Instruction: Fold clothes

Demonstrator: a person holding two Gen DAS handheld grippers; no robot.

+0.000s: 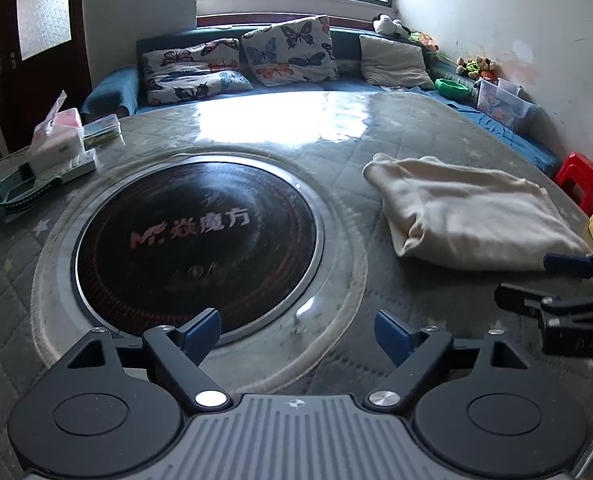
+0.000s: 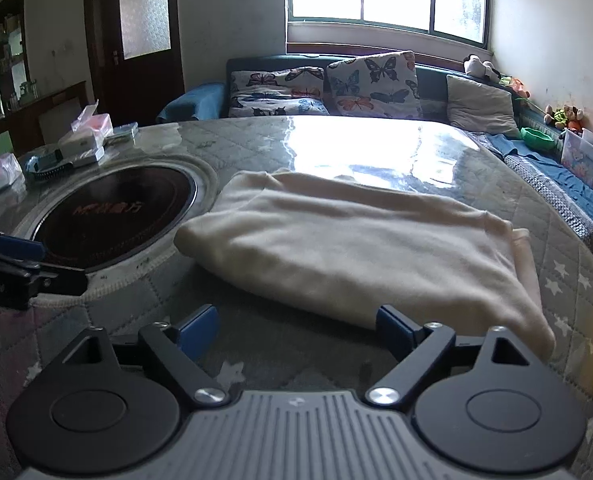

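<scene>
Cream garment (image 2: pixel 360 248), just one, sits folded into a thick rectangle on the quilted, plastic-covered tabletop (image 1: pixel 288 128), toward its right edge and just beside the round black cooktop (image 1: pixel 198 246) sunk into the middle. Nothing is gripping it. The left gripper (image 1: pixel 298 336) hangs over the near rim of the cooktop with its two blue fingertips spread wide and nothing between them. The right gripper (image 2: pixel 296 330) is the same deal, fingers wide apart and empty, parked right at the garment's near edge, maybe just touching it with the right pad, hard to say from this angle. Over at the tabletop's far left corner there's a little cluster: a pink-and-white tissue pack (image 1: pixel 62 130), a remote (image 1: pixel 80 164) and what looks like a teal strap thing (image 1: pixel 16 194). Behind the table, a blue sofa (image 1: pixel 108 92) carries two butterfly pillows (image 1: pixel 288 52) and one plain beige pillow (image 1: pixel 394 60). One red stool (image 1: pixel 582 180) pokes out past the right edge.
</scene>
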